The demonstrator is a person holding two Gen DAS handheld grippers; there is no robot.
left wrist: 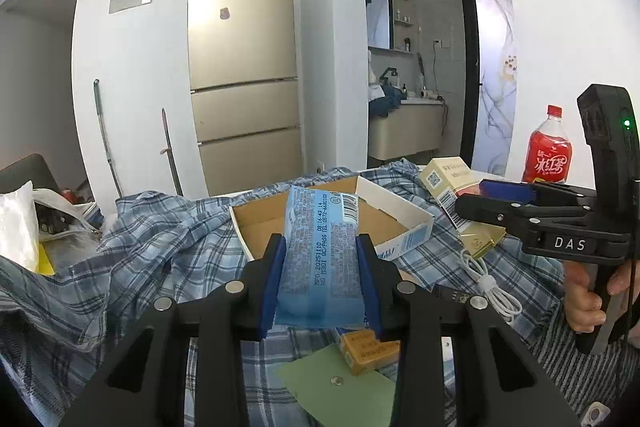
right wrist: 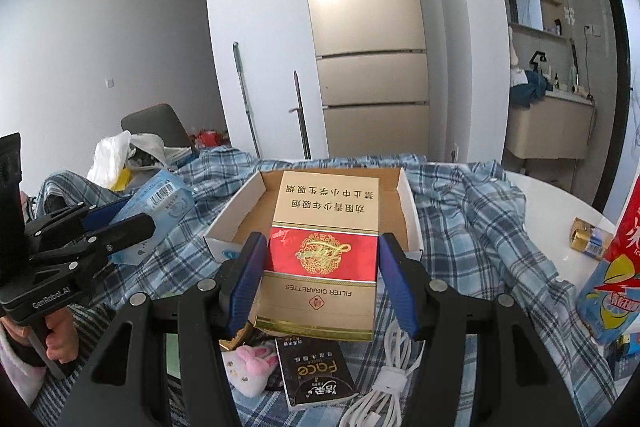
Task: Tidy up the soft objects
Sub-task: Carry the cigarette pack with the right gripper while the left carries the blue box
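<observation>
Across the left wrist view, a blue plaid cloth [left wrist: 160, 239] covers the surface, with a shallow cardboard tray [left wrist: 400, 211] lying on it. The left gripper [left wrist: 322, 279] clamps a blue tissue pack [left wrist: 320, 255] between its fingers, raised in front of the tray. The right gripper [left wrist: 472, 205] reaches in from the right, beside a red iced-tea bottle [left wrist: 547, 151]. A gold refrigerator [left wrist: 244, 67] stands against the white wall behind.

From the right wrist view, the right gripper's fingers [right wrist: 394, 279] hold a gold-and-red cigarette carton [right wrist: 320, 251] over the tray's near edge. Below it lie a pink plush toy [right wrist: 252, 367], a black tissue packet [right wrist: 316, 375] and a coiled white cable [right wrist: 384, 387].
</observation>
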